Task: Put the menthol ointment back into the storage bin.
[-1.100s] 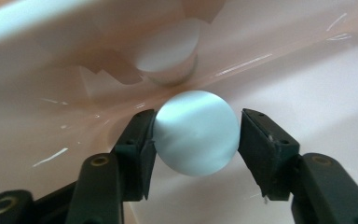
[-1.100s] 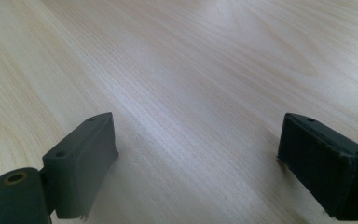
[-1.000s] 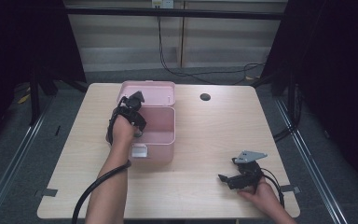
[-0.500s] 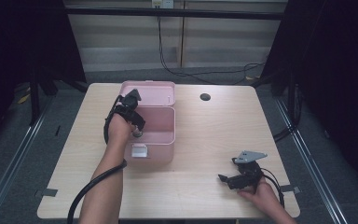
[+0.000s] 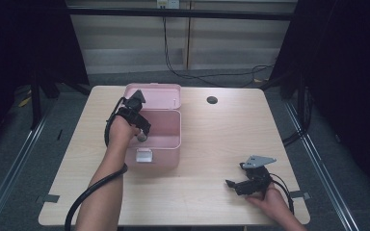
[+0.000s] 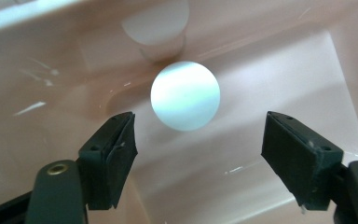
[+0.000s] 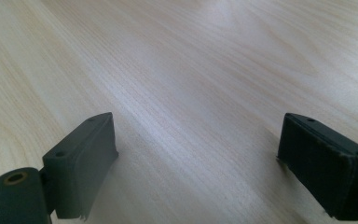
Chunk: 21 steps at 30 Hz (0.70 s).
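Seen from high view: pink box [image 5: 166,144] stood on wooden table [image 5: 212,144], lid [image 5: 161,95] thrown back toward far edge. Left gripper [image 5: 141,136] held over box's left part, pointed down into it. In left gripper view: white ball [image 6: 185,95] inside box, against pale pink floor, w/ blurred reflection or second round shape just behind it near wall (could not tell which). Jaws stood well apart, one each side of ball & a little nearer to camera; had just been opening, ball betw. them but no pad pressed on it. Could not tell if ball already rested on floor or was in air.

Right gripper [image 5: 232,184] lay low near front right of table, well apart from box, held by right hand [image 5: 269,198], grey three-cornered plate on top. In right gripper view: jaws wide apart, nothing betw. them, bare wood grain below.

Also noted: small dark round hole [image 5: 212,100] in table near far edge, right of lid. White latch [image 5: 144,155] at front wall of box. Cable trailed from left gripper along forearm.
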### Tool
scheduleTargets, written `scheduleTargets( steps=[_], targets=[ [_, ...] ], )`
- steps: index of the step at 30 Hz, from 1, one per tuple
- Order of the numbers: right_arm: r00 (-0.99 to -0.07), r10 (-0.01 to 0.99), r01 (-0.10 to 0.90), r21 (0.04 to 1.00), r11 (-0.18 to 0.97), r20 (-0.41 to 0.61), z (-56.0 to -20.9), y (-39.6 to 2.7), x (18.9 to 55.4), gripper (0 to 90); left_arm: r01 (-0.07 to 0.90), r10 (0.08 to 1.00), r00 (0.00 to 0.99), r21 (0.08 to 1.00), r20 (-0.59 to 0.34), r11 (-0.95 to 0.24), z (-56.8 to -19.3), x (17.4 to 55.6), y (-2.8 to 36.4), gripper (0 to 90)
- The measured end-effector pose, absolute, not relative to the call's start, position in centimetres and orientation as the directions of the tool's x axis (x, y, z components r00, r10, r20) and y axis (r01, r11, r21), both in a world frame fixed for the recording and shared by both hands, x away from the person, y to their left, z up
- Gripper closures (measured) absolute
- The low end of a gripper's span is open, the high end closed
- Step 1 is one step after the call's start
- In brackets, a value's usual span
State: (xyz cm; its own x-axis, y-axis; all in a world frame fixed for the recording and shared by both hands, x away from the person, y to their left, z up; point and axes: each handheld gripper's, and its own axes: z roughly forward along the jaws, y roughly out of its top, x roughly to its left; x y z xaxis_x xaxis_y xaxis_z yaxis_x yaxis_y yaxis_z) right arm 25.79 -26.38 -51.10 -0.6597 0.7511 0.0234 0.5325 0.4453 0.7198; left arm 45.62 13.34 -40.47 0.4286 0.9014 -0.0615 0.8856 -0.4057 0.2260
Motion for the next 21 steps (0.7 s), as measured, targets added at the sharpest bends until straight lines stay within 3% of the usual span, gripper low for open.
scheduleTargets(
  steps=[21],
  targets=[
    [-0.660,0.751,0.532,0.720,0.446,0.023,-51.1,-26.4,25.8,10.7,0.880,0.892,0.445,0.222,-0.075,-0.421,-38.4,45.2,13.1,19.4]
  ],
)
